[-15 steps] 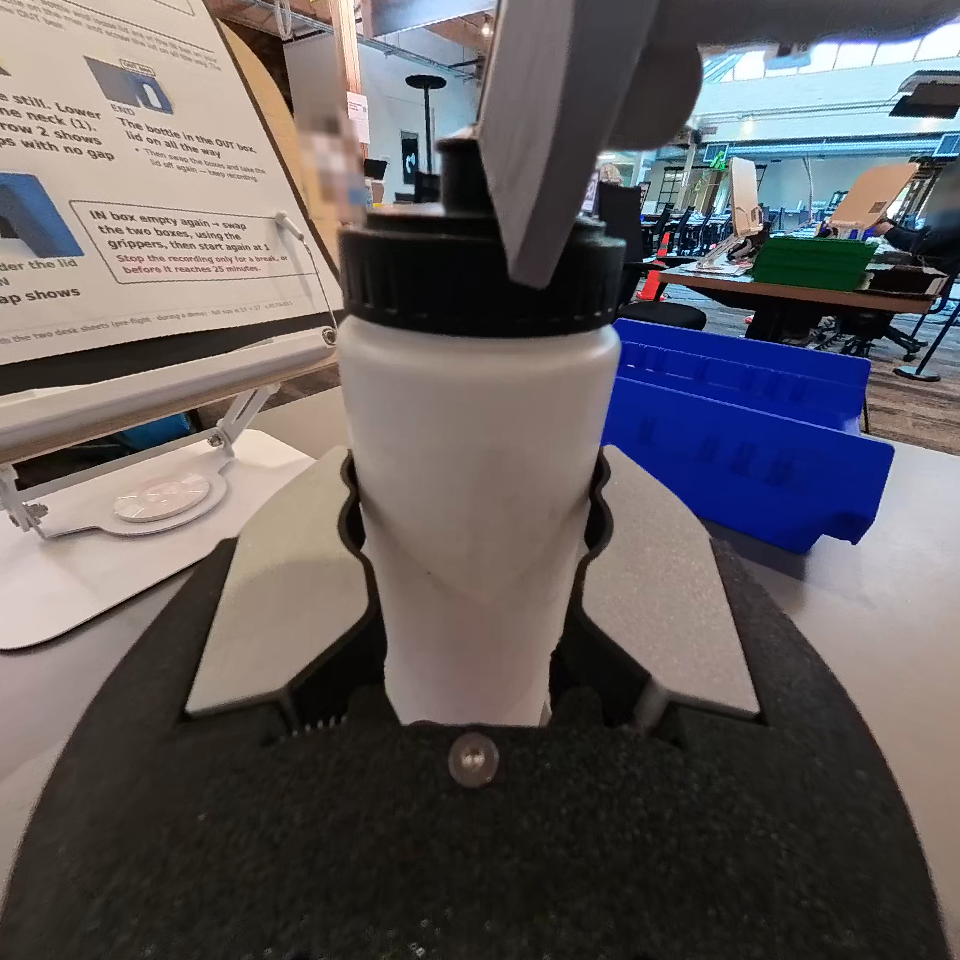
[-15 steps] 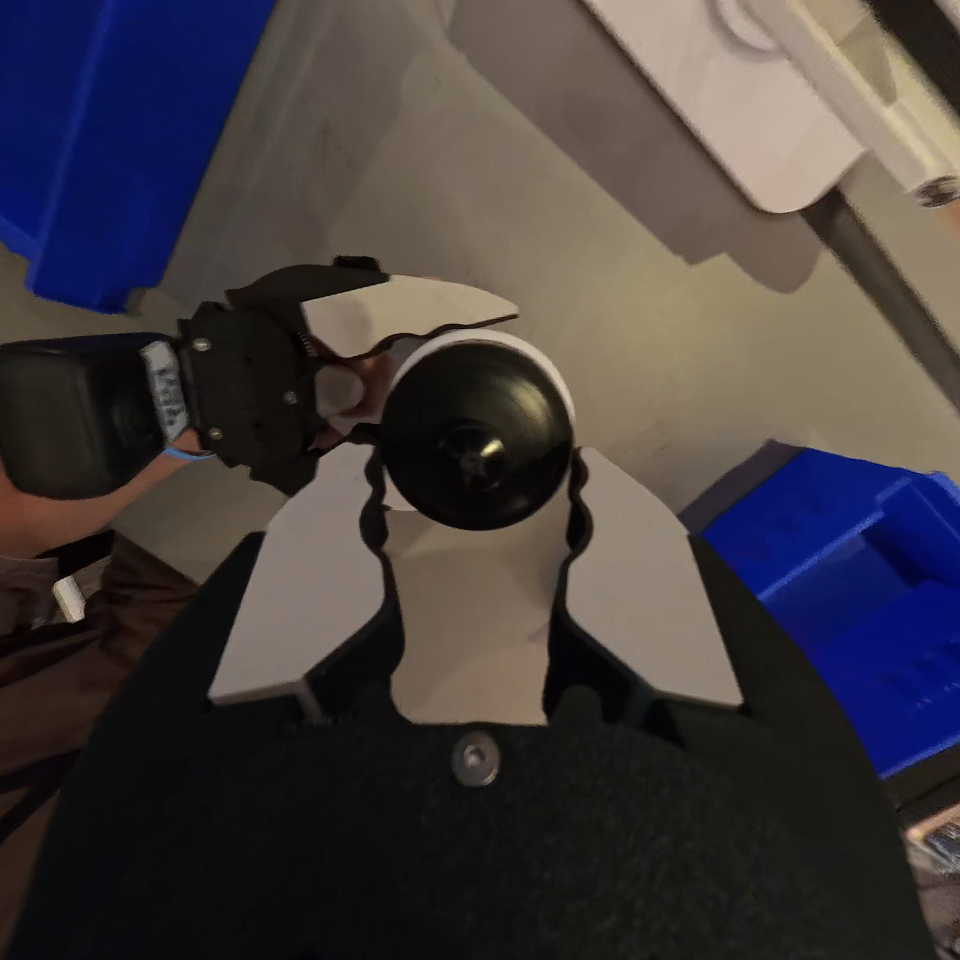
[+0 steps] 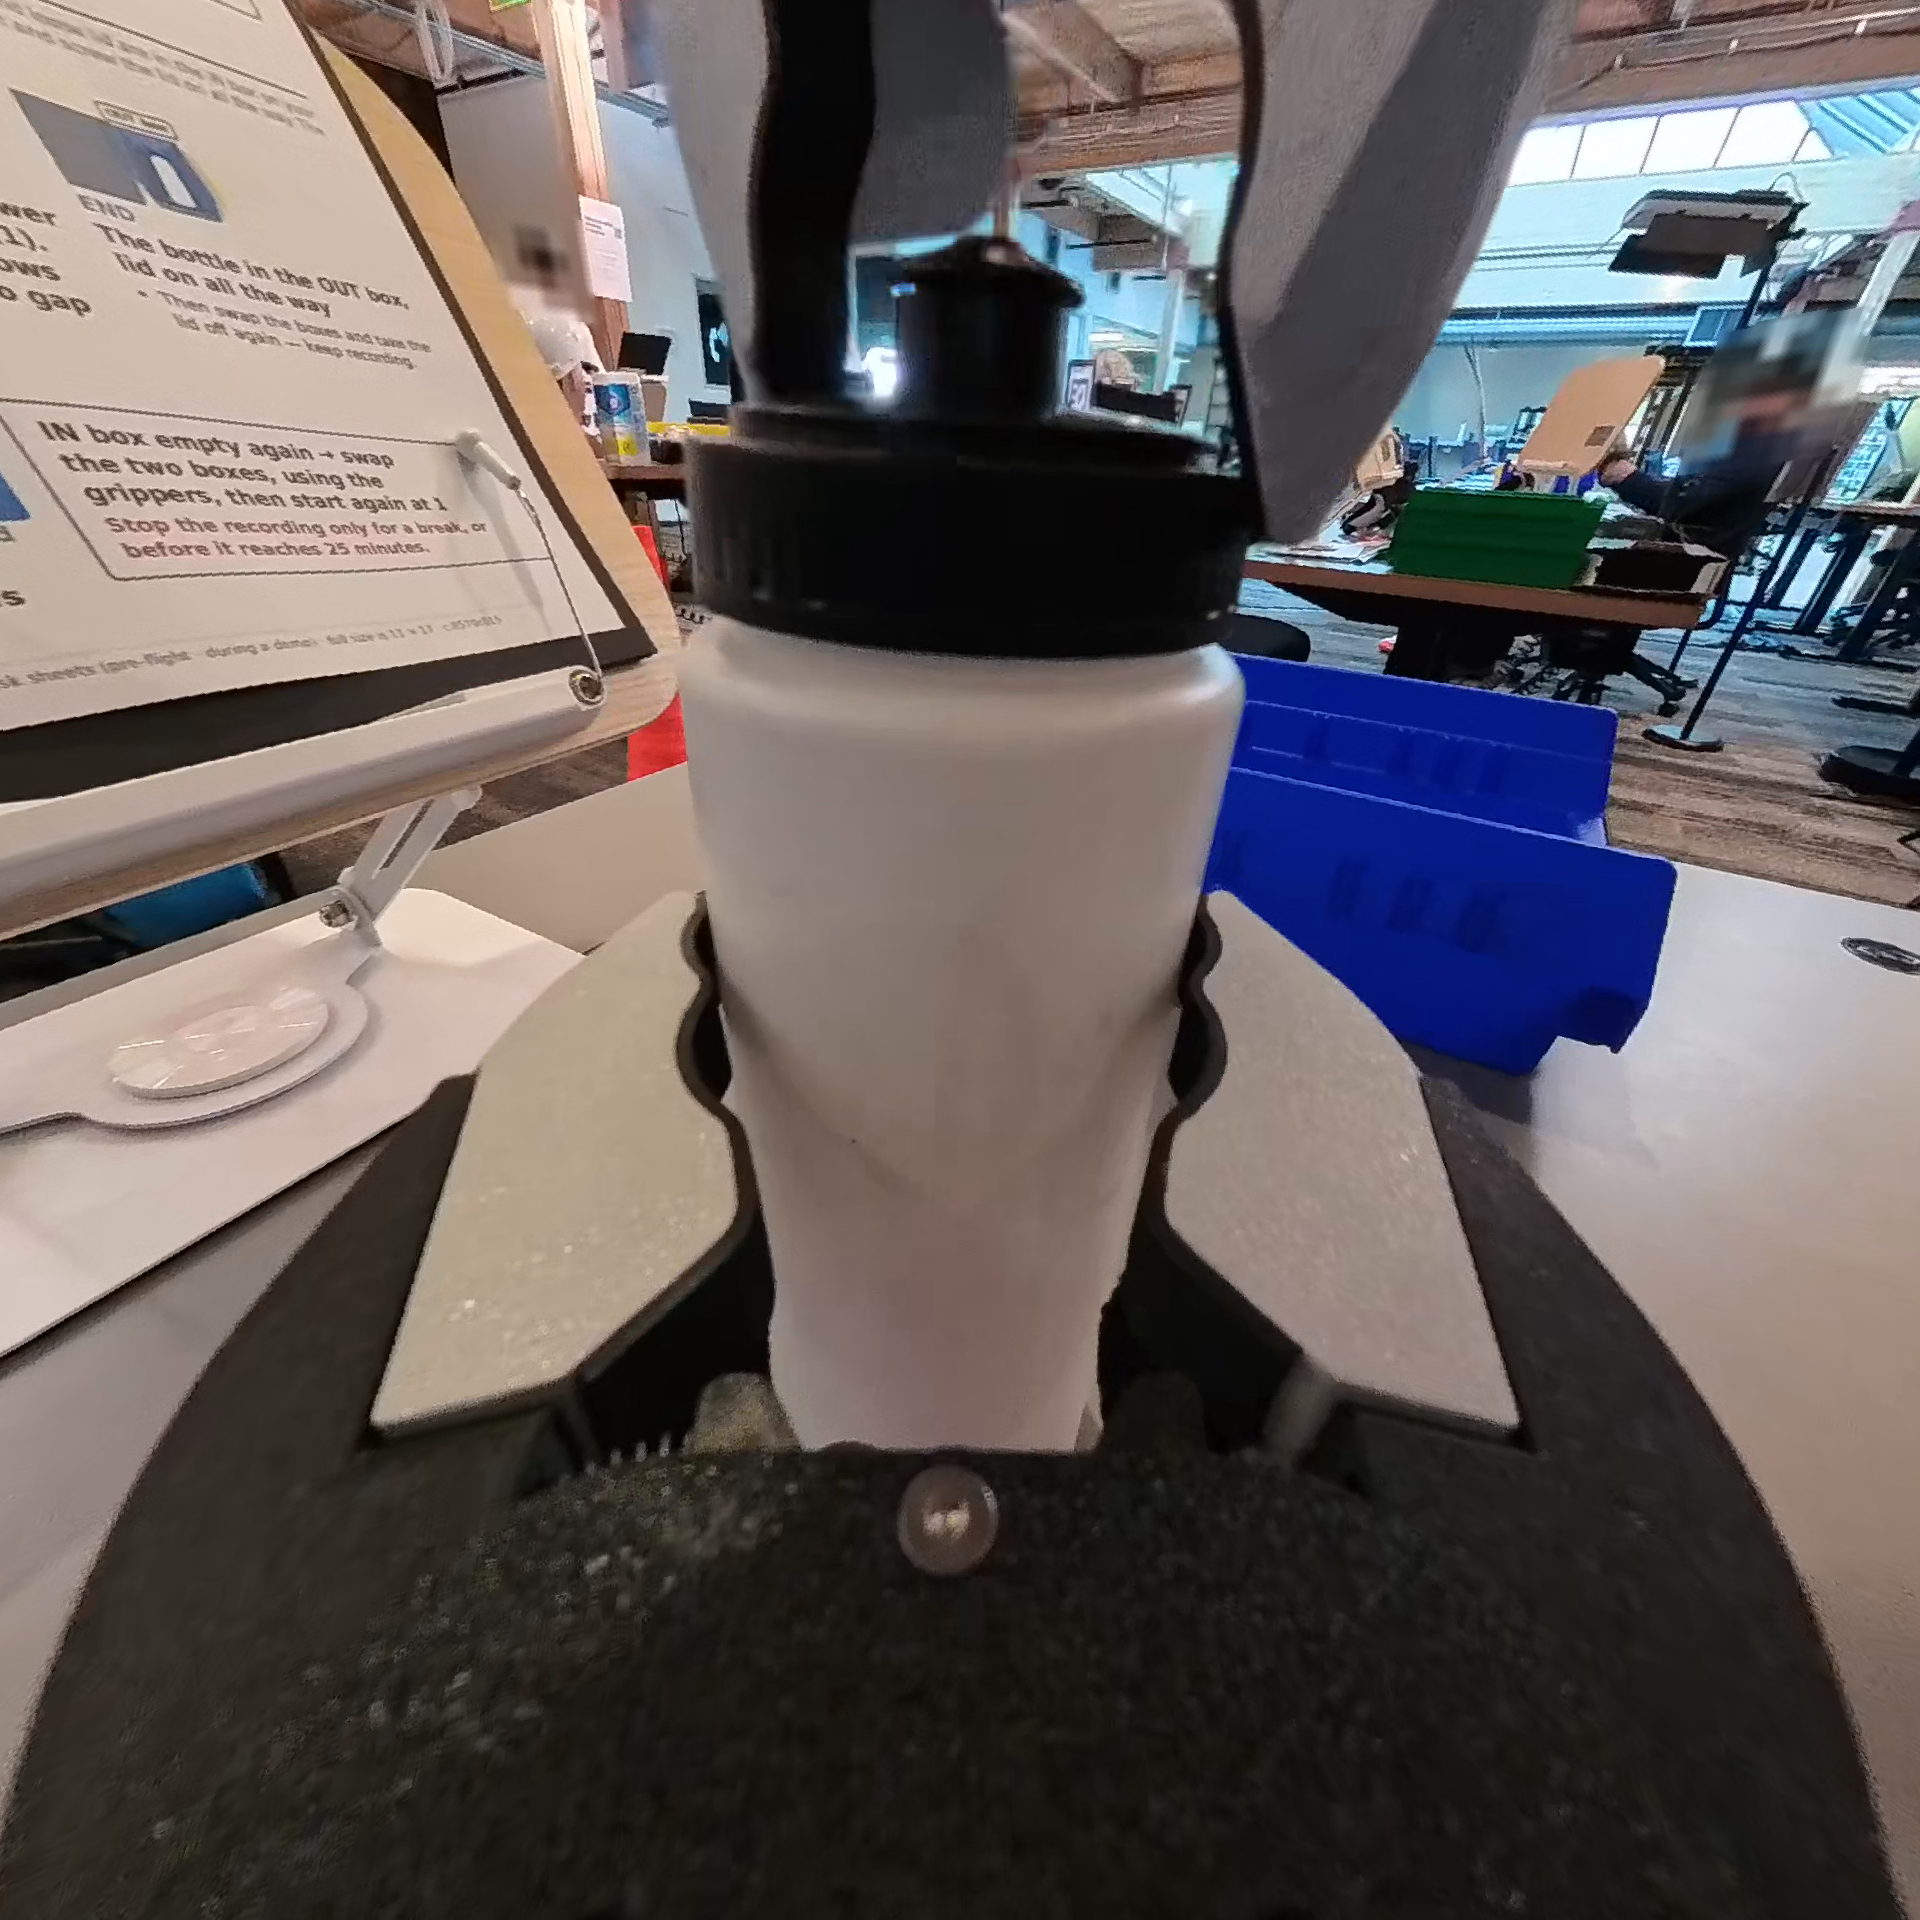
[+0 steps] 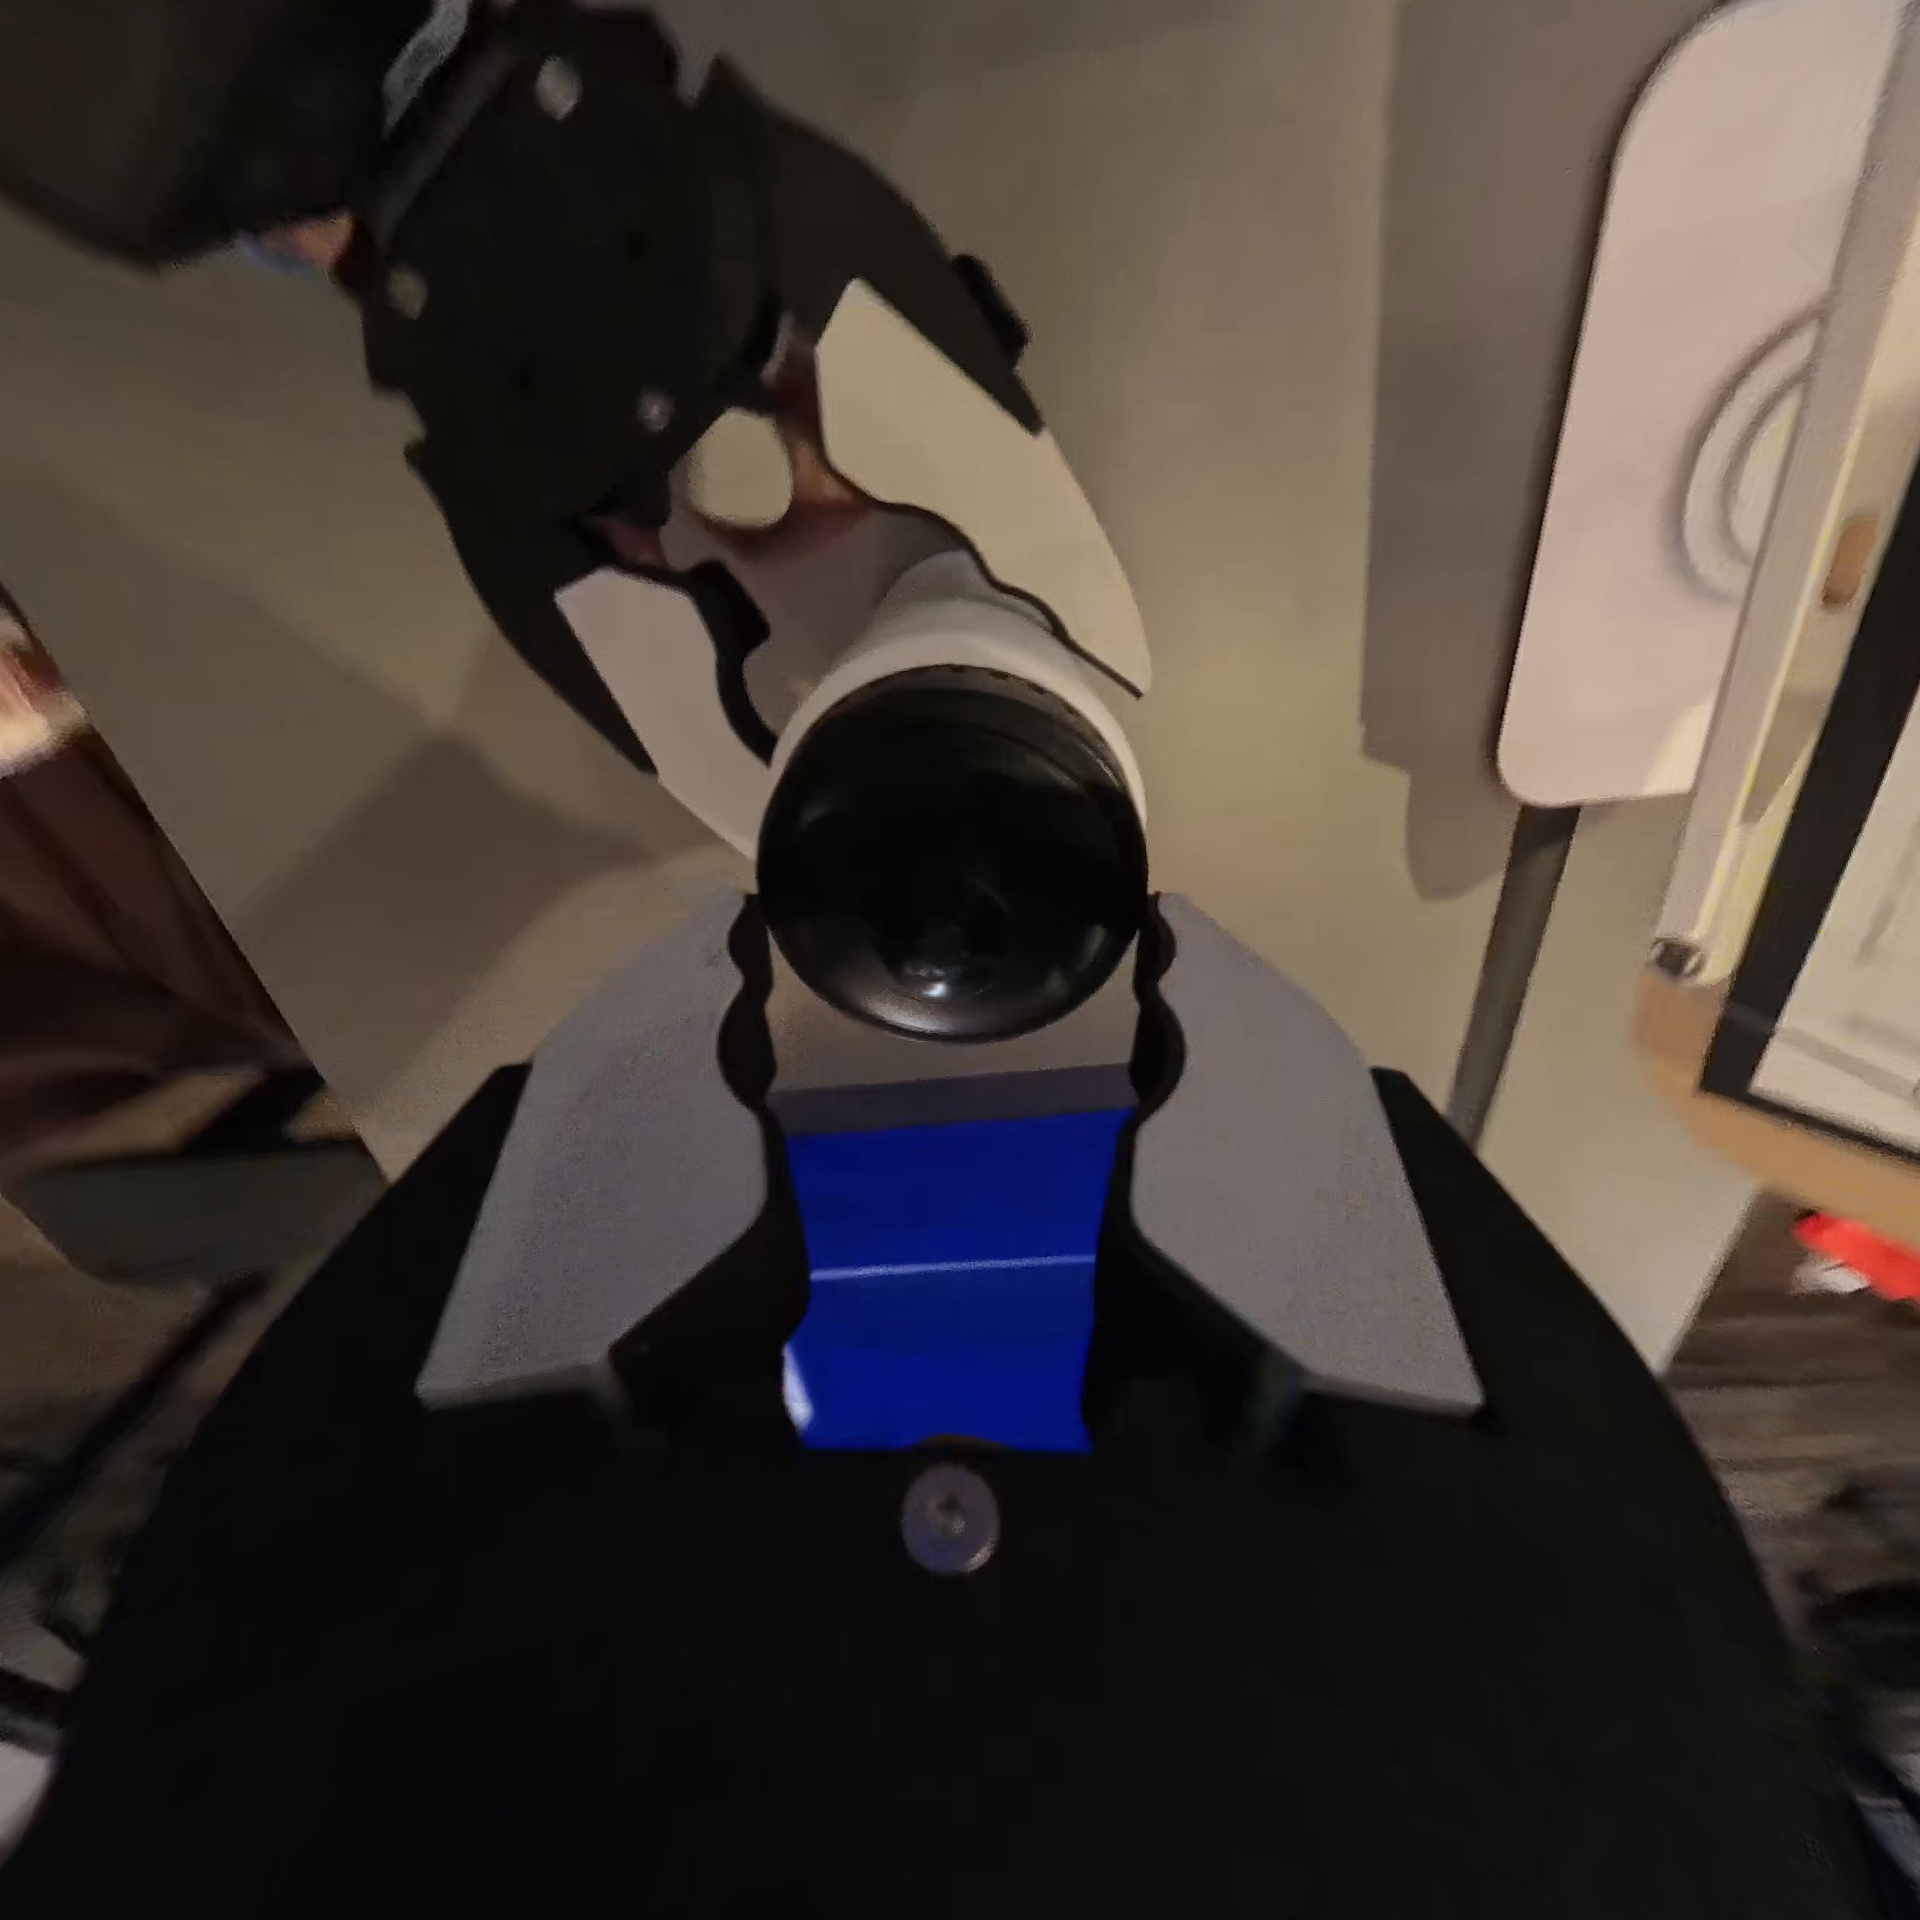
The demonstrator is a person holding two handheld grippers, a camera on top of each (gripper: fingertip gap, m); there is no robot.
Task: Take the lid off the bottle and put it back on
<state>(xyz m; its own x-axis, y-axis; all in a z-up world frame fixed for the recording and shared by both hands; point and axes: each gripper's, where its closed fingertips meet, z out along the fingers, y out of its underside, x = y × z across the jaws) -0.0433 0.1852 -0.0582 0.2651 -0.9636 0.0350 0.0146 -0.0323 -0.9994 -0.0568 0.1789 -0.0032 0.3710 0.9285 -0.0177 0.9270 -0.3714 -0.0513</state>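
While left tongs [image 3: 951, 997] clench the white bottle [image 3: 956, 935], right tongs [image 4: 951, 966] grip its black lid [image 4: 951, 862] — from above.

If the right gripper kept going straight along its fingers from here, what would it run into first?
The black lid of the white bottle: the right gripper looks down on its top, fingers at either side of its rim. Going on would likely press its body onto the lid; depth is unclear.
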